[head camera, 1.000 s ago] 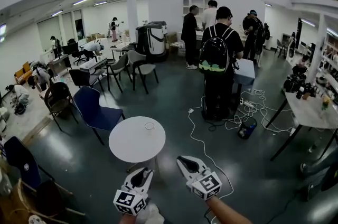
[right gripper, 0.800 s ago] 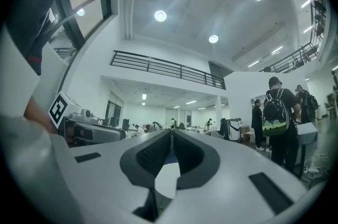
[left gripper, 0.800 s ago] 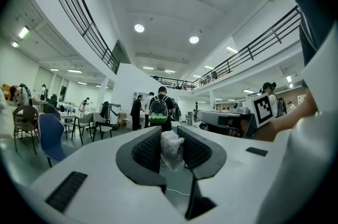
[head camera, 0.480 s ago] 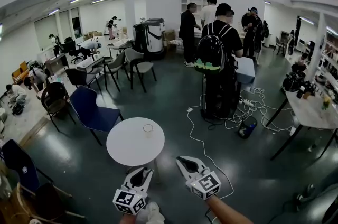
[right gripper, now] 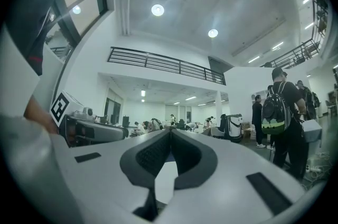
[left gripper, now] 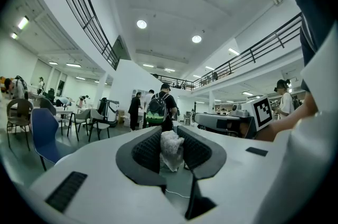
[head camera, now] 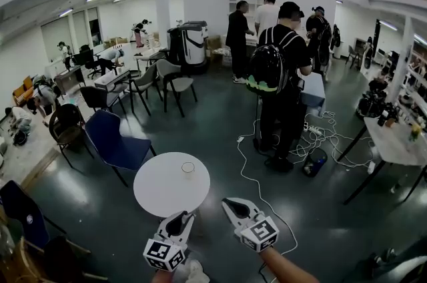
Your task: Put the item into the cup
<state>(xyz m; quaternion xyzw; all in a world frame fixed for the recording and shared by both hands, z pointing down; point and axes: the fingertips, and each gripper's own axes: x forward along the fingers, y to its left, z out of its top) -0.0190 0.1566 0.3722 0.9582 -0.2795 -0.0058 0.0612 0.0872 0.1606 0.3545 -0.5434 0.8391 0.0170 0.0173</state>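
Ahead on floor, round white table (head camera: pixel 157 198); clear cup (head camera: pixel 188 169) upright on its far side, contents too small to tell. Left gripper (head camera: pixel 181 220) fingers clamp crumpled white wad (left gripper: pixel 171 150), long axis upright, near table's near edge. Right gripper (head camera: pixel 231 205) fingers clenched together, nothing between.

The cup (head camera: pixel 188 169) on the round table (head camera: pixel 160 191) is too small to show its contents.

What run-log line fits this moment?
left gripper: shut on white wad | right gripper: shut, empty | cup: upright on round table | white wad not yet in cup
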